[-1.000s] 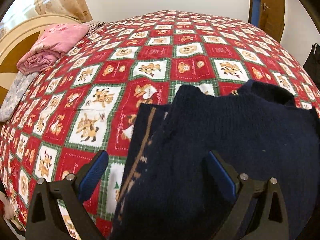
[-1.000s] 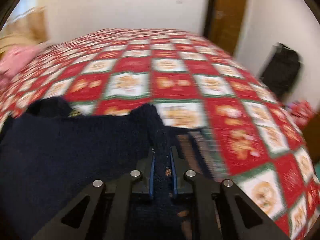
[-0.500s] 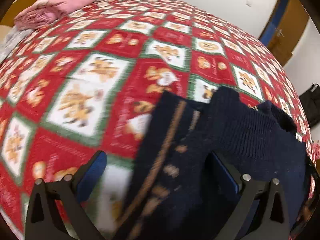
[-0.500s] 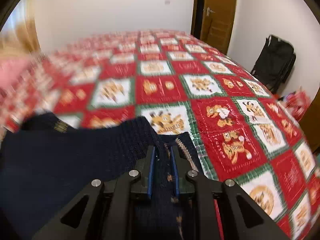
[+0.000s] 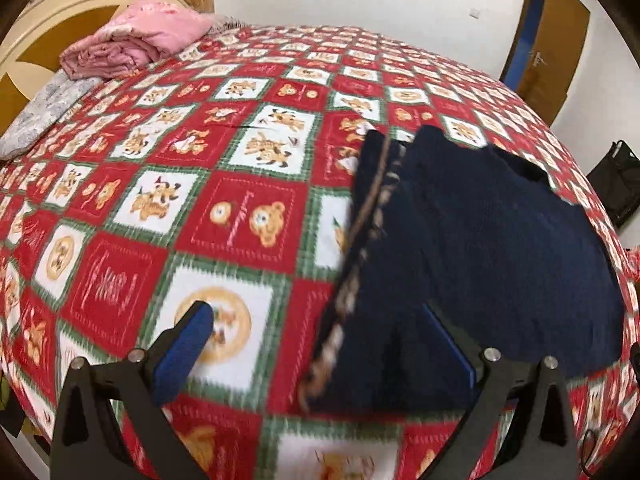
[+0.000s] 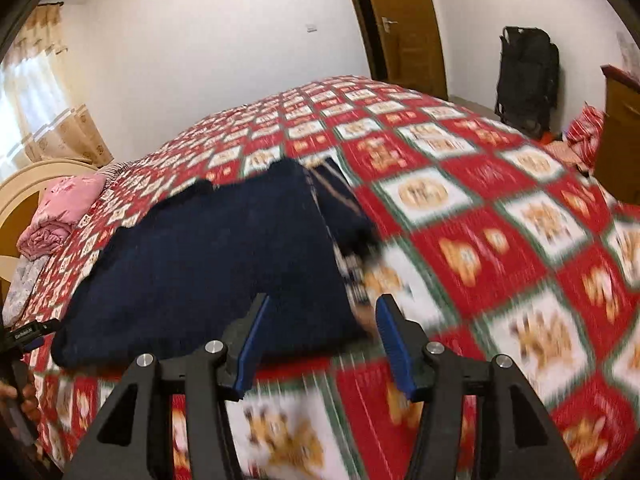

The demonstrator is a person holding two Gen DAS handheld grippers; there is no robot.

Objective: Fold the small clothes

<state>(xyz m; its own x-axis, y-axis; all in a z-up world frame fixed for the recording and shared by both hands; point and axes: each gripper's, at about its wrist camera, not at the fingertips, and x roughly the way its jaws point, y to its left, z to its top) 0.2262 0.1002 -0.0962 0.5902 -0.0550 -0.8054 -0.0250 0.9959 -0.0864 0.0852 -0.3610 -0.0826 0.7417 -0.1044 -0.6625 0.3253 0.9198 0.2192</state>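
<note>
Your left gripper [image 5: 320,332] has its blue-padded fingers spread wide, gripping nothing; your right gripper [image 6: 320,320] is parted more narrowly, also empty; the dark navy knitted sweater [image 5: 472,248] lies folded on the red-and-white teddy-bear patchwork bedspread [image 5: 240,216], just beyond both; a folded pink blanket [image 5: 136,42] sits far left.

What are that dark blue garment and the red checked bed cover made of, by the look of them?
The navy garment looks like knitted wool or acrylic: matte, thick, faintly ribbed, with a tan patterned band along one edge. The bed cover looks like soft printed cotton or fleece, matte, with bear pictures in red and white squares; blur leaves the weave unclear.
</note>
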